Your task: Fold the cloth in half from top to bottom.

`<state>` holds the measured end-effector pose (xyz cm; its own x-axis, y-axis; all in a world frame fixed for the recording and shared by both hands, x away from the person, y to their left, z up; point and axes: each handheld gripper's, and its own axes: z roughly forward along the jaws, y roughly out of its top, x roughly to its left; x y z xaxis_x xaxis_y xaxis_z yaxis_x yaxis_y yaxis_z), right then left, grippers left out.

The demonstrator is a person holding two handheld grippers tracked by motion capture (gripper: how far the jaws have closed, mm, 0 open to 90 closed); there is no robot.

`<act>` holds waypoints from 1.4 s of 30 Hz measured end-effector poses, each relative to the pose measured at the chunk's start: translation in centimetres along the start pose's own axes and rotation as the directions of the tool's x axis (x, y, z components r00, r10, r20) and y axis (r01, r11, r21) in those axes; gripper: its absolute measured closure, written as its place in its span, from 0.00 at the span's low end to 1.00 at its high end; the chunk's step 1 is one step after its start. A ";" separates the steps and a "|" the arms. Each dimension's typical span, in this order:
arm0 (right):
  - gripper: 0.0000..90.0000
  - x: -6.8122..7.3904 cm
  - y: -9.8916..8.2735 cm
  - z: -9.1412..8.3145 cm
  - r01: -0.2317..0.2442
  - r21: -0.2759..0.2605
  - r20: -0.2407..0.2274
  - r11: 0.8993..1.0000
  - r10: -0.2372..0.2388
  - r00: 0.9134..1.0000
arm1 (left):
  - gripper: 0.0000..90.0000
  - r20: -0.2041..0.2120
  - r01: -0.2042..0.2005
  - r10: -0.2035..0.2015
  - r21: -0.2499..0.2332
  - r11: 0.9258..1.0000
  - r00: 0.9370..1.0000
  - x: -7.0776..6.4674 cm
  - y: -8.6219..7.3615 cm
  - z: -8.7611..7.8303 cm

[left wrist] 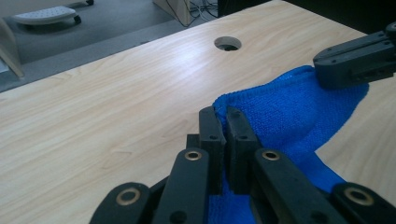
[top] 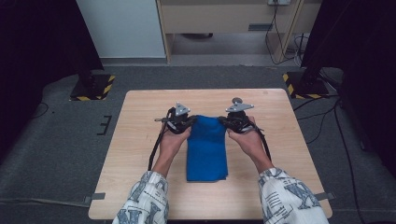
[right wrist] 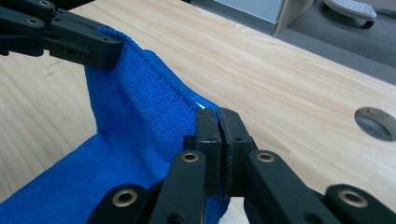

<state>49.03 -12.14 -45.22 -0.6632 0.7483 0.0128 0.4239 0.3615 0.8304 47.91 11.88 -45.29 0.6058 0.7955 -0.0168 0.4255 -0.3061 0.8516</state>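
At the far end of the blue cloth (top: 207,148), the left gripper (top: 186,122) and the right gripper (top: 227,122) each stand clenched on a corner of the fabric. In the left gripper view the two black jaws pinch the cloth's hem between them; the right gripper view shows the same pinch on the opposite corner, with the edge of the cloth stretched between the two tools and lifted off the wooden table (top: 140,154). The rest of the cloth lies folded into a long strip down the middle of the table, running back toward the person's patterned sleeves (top: 144,200). The step in hand appears to be a fold: the far edge is raised and held taut. The next move likely calls for carrying both corners together toward the near edge, keeping them level so the hems meet squarely. No brand, label or legible writing appears on cloth, grippers or table; a round cable hole (left wrist: 228,44) marks the tabletop.
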 end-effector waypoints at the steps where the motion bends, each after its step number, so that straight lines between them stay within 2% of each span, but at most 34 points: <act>1: 0.98 0.1 -0.3 -0.1 -0.006 -0.002 0.001 1.000 0.006 1.000 | 0.96 0.003 -0.003 0.003 0.001 1.000 1.000 -0.2 -0.2 -0.1; 9: 0.98 1.3 -1.9 -1.4 0.009 -0.001 -0.007 1.000 -0.009 1.000 | 0.96 0.012 -0.028 0.028 -0.001 1.000 1.000 -2.0 -0.8 -1.3; 18: 0.98 2.8 -3.4 -2.9 0.032 -0.004 -0.034 0.999 -0.033 0.999 | 0.96 0.041 -0.059 0.060 -0.007 0.998 0.997 -3.0 -2.4 -2.9; 28: 0.97 4.9 -5.1 -3.7 0.100 0.022 -0.072 0.995 -0.098 0.993 | 0.96 0.083 -0.063 0.061 0.018 0.998 0.995 -3.4 -5.3 -4.2; 36: 0.97 6.3 -6.6 -4.6 0.115 0.018 -0.091 0.993 -0.113 0.989 | 0.95 0.109 -0.068 0.066 0.018 0.998 0.992 -4.3 -6.9 -5.3; 42: 0.97 6.8 -7.4 -5.4 0.120 0.014 -0.096 0.993 -0.118 0.988 | 0.95 0.125 -0.070 0.069 0.004 0.998 0.990 -5.2 -7.1 -6.3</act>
<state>38.06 -12.74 -48.31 -0.7649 0.6434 -0.0321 0.3497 0.4567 0.8180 37.52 13.21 -48.00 0.7129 0.7009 -0.0233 0.3849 -0.3634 0.8484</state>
